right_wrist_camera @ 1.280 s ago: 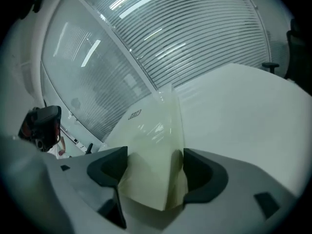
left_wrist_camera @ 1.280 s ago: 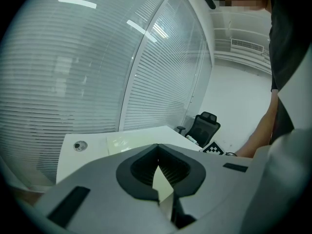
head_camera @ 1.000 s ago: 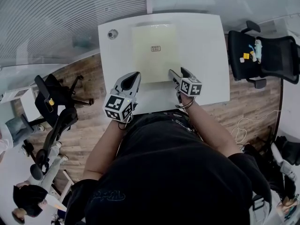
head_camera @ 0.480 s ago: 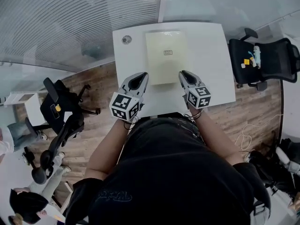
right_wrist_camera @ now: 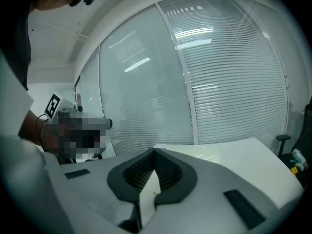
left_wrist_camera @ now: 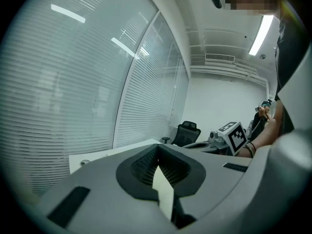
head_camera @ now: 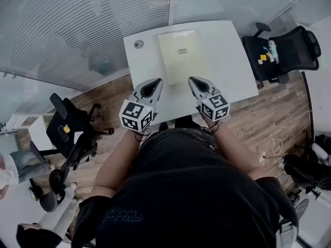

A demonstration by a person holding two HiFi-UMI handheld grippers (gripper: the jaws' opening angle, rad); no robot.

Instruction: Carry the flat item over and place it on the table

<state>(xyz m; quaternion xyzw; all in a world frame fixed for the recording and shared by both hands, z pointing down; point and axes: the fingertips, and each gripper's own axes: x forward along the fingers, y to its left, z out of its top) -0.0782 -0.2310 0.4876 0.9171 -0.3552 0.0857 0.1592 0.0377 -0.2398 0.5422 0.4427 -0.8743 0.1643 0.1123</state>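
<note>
Since 1 s ago, both grippers have come up and back off the near edge of the flat item (head_camera: 182, 57). Then they sat low at its 2 near corners; now they hang above the near edge of the table (head_camera: 227, 50), clear of the sheet. The sheet has stayed put, and the table looks smaller in the head view.

Flat item: pale yellow sheet lying flat on the white table, about midway left to right, long side running near to far, far edge close to the table's far edge. A small label (head_camera: 182, 51) faces up. Nothing rests on it.

Left gripper (head_camera: 152, 82): jaws together, tips meeting, nothing clamped. Its own view shows only a pale sliver in the slot behind the tips, which I read as surface seen through the gap.

Right gripper (head_camera: 193, 81): jaws have just been closing and now meet at the tips, with no object between them.

Judgement: the 2 grippers flank the sheet's near edge because each had 1 corner, a sensible hold for a wide, limp item. Closing the jaws once clear suggests the release is done.

Task status, as it lies: placement looks complete, with the sheet fully supported and no overhang.

Surroundings: a small round fitting (head_camera: 138, 44) at the table's far left corner and a black office chair (head_camera: 279, 50) to the right, both well apart from the sheet.
</note>
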